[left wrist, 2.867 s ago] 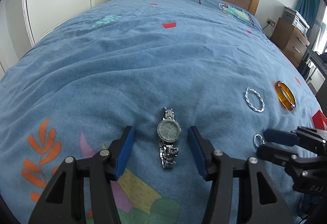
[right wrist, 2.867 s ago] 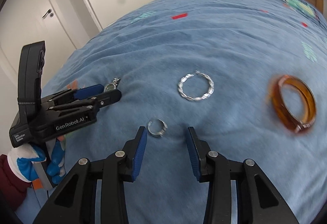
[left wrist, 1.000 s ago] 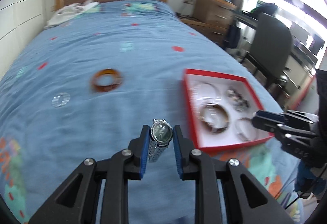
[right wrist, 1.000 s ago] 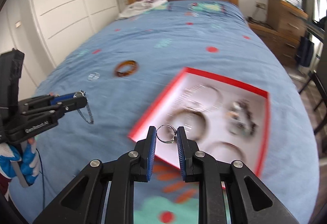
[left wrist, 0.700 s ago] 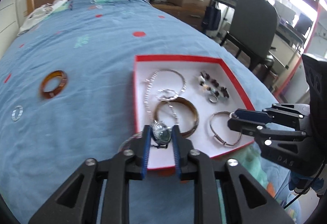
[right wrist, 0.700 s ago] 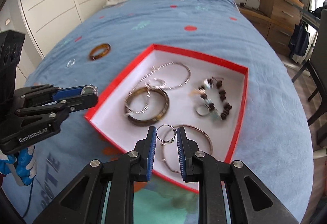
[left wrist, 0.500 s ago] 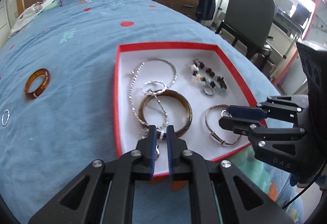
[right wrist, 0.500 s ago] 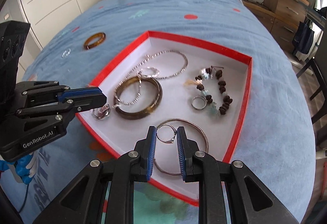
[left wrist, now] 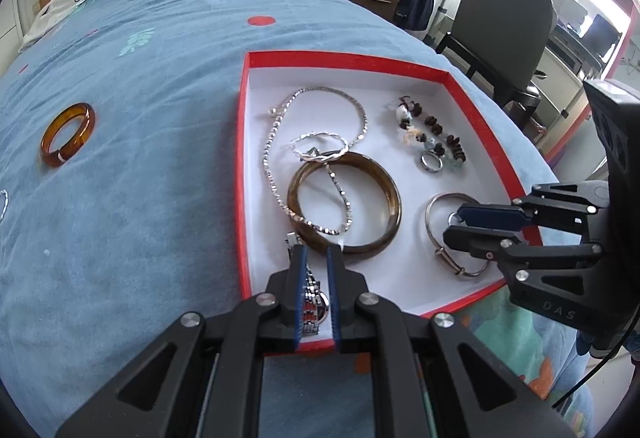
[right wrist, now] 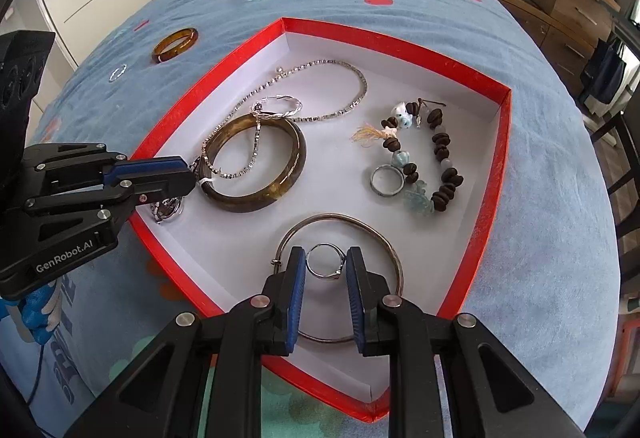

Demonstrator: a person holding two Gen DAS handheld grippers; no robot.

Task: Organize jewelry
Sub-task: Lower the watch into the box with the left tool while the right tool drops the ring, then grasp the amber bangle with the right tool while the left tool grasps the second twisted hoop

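The left tool [left wrist: 316,258] is pinched narrow on a silver metal wristwatch [left wrist: 314,302], which hangs between its blue pads just over the near-left corner of the red cardboard box with a white inside [left wrist: 243,158]. Those pads have just been closing on the watch. The right tool [right wrist: 326,266] grips a small silver finger ring [right wrist: 325,262] over a thin silver wire bangle [right wrist: 384,238] at the box's 6 o'clock. Inside, a wide brown-olive bangle [right wrist: 280,182] lies at 9 o'clock, a dark bead bracelet [right wrist: 440,158] at 3 o'clock. On the blue patterned bedspread [left wrist: 140,78], an amber resin ring [left wrist: 66,134] lies well apart at 10 o'clock.
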